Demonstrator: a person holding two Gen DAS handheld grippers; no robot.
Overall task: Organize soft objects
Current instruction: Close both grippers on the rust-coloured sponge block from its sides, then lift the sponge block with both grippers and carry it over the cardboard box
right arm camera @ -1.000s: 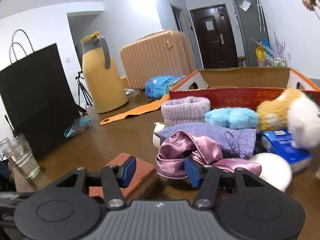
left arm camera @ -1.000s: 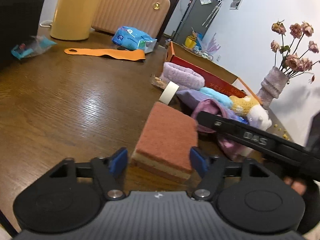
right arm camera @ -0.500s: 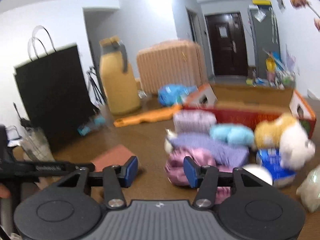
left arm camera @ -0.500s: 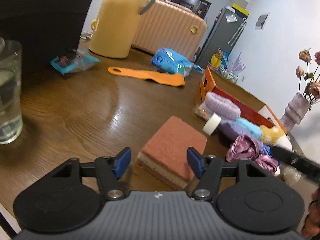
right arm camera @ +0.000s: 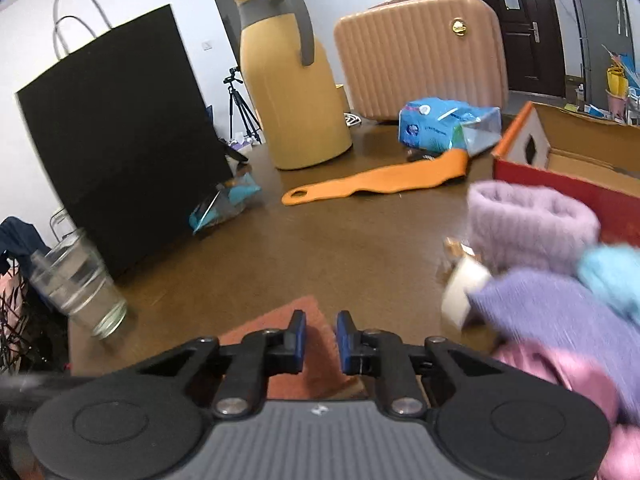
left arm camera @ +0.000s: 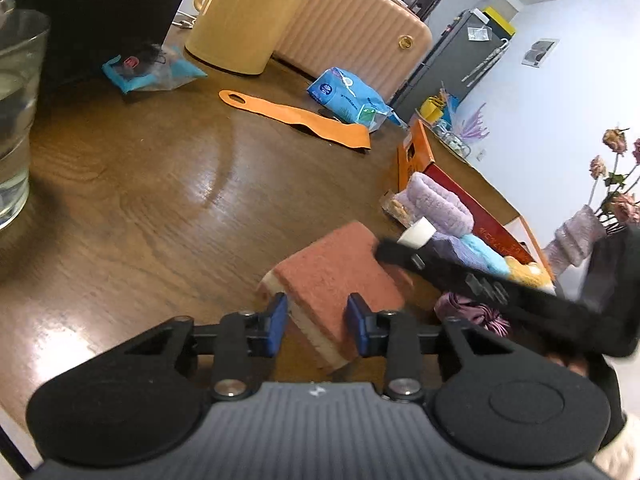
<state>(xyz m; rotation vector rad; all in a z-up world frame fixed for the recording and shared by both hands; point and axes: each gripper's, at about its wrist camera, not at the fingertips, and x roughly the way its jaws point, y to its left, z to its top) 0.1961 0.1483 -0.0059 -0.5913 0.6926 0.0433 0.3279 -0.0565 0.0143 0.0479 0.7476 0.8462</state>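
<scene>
A thick sponge with a rust-red top [left arm camera: 340, 268] lies tilted between the blue pads of my left gripper [left arm camera: 317, 326], whose jaws have closed onto its near corner. My right gripper [right arm camera: 321, 342] hovers over the same sponge [right arm camera: 280, 320]; its jaws are nearly together with a narrow gap and nothing between them. Its black body [left arm camera: 500, 292] crosses the left wrist view. Soft items are piled by an open red box [right arm camera: 560, 184]: a lilac fluffy roll [right arm camera: 528, 224], a purple knit cloth [right arm camera: 560, 316], a teal fluffy piece [right arm camera: 612, 276], a pink satin cloth [left arm camera: 472, 312].
A glass of water [right arm camera: 76, 280] stands at the table's left edge by a black paper bag [right arm camera: 120, 152]. A yellow jug [right arm camera: 292, 76], a pink suitcase [right arm camera: 420, 52], a blue tissue pack [right arm camera: 444, 124], an orange strap [right arm camera: 376, 184] and a white tape roll [right arm camera: 464, 292] are beyond.
My left gripper's jaws have narrowed onto the sponge, which now sits tilted. My right gripper swung left from the pink cloth to over the sponge and its jaws closed to a narrow gap.
</scene>
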